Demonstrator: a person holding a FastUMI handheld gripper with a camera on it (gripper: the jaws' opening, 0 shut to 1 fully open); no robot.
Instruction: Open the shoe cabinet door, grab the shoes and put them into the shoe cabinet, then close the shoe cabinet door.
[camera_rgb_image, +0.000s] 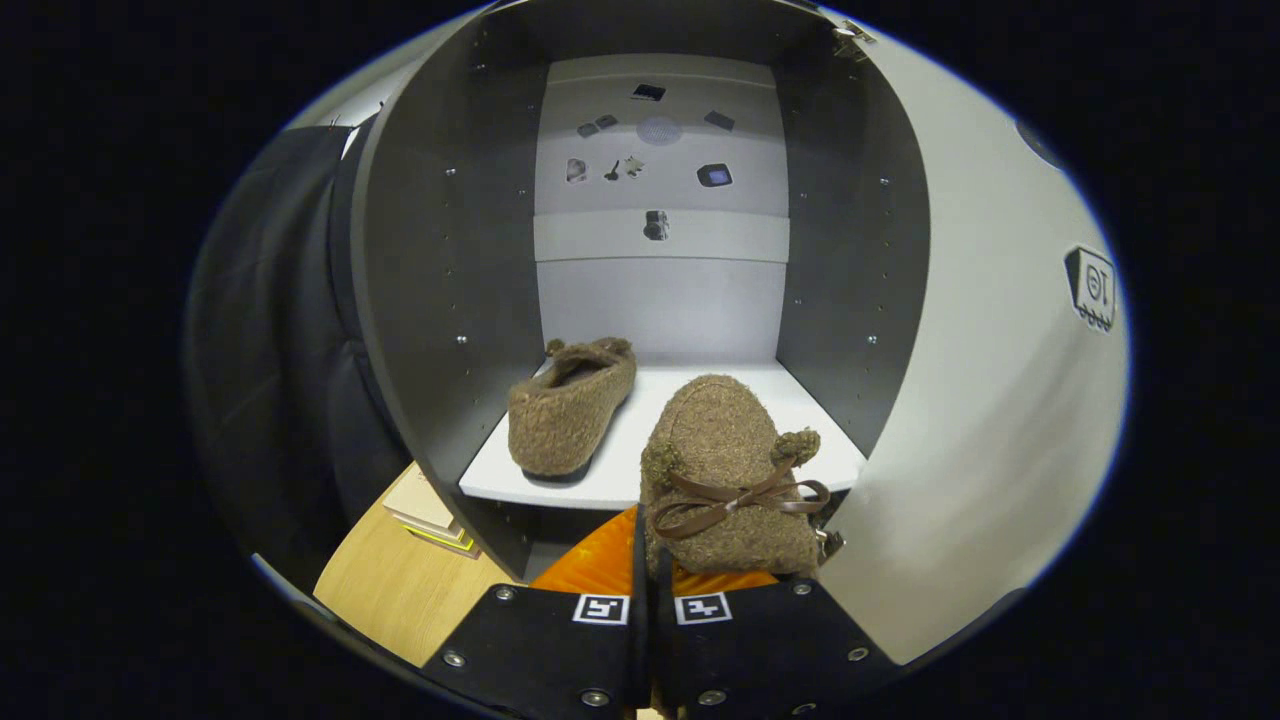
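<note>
A second slipper (728, 470) is held pinched in the closed gripper (650, 585) just before the cabinet shelf (640, 470), where its toe may be caught on the shelf's front edge beside the first slipper (572, 418).

shelf (700, 400) right half free | left: slipper (570, 410) (door (980, 380) open)

Hand-held gripper (652, 585) clamping fuzzy shoe (725, 470)

White shelf (690, 455) (inside cabinet) with one fuzzy shoe (572, 404)
</note>
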